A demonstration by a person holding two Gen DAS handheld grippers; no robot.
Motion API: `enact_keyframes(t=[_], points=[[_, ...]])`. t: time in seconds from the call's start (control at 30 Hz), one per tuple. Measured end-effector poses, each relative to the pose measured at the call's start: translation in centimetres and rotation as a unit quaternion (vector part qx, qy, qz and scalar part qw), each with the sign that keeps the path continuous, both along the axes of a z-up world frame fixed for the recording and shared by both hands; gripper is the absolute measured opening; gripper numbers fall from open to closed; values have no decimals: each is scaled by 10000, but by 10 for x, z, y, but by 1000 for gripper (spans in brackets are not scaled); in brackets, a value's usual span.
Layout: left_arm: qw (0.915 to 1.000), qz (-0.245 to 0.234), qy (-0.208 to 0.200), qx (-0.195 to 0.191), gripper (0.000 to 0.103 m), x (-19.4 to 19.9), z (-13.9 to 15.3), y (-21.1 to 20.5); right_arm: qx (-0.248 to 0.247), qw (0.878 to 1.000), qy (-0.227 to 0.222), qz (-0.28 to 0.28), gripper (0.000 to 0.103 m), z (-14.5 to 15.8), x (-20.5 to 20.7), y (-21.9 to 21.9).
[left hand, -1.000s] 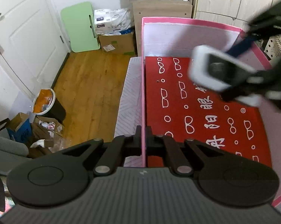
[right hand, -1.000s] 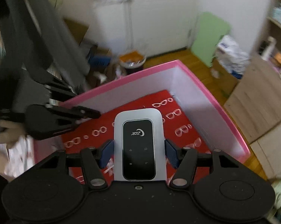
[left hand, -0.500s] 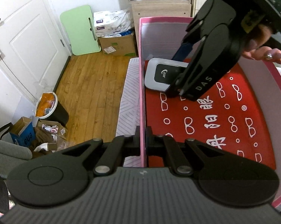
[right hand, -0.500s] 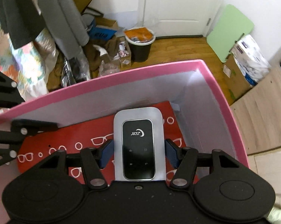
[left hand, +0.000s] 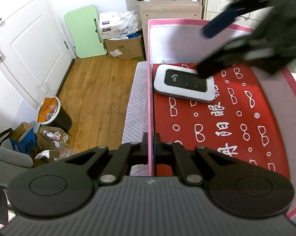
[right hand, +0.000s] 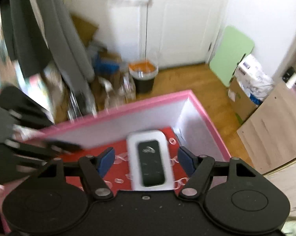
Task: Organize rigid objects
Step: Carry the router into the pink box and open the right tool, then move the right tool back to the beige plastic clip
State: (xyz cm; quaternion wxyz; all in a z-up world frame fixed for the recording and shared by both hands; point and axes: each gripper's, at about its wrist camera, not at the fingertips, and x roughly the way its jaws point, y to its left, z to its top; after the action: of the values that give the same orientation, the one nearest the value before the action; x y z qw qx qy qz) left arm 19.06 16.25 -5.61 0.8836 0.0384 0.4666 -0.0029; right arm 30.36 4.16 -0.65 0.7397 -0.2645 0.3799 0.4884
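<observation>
A white pocket router with a black face [left hand: 184,83] lies flat on the red patterned floor of the pink box [left hand: 150,90], in its far left corner. My left gripper [left hand: 150,140] is shut on the box's left wall. My right gripper [right hand: 146,160] is open and empty, lifted just above the router [right hand: 150,161], its blue pads either side of it. In the left wrist view the right gripper [left hand: 212,47] is blurred over the box's far right.
A black bin with an orange liner [left hand: 53,112] and cardboard boxes [left hand: 126,47] stand on the wooden floor left of the box. A green board [left hand: 84,31] leans by the white door. A wooden cabinet [right hand: 276,123] stands beyond the box.
My right gripper carried the router down into the box's corner, opened and let it go, then lifted away. My left gripper has kept its hold on the box wall.
</observation>
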Motion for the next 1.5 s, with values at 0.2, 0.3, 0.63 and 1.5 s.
enact_keyframes(t=[0.2,0.3,0.63,1.5], points=[[10000,-25,1,36,3,-1,-1,0,822,9954,173,-467,78,40,-52,-62],[10000,-18,-9,17,3,-1,-1,0,1029,9915,122,-792,78,49,-74,-92],[10000,-39,-14,50,3,0,-1,-1,1400,9696,692,-1886,64,14,-123,-190],[10000,-29,-38,20,3,-2,0,-1,451,9461,1142,-2997,38,-89,-186,-237]])
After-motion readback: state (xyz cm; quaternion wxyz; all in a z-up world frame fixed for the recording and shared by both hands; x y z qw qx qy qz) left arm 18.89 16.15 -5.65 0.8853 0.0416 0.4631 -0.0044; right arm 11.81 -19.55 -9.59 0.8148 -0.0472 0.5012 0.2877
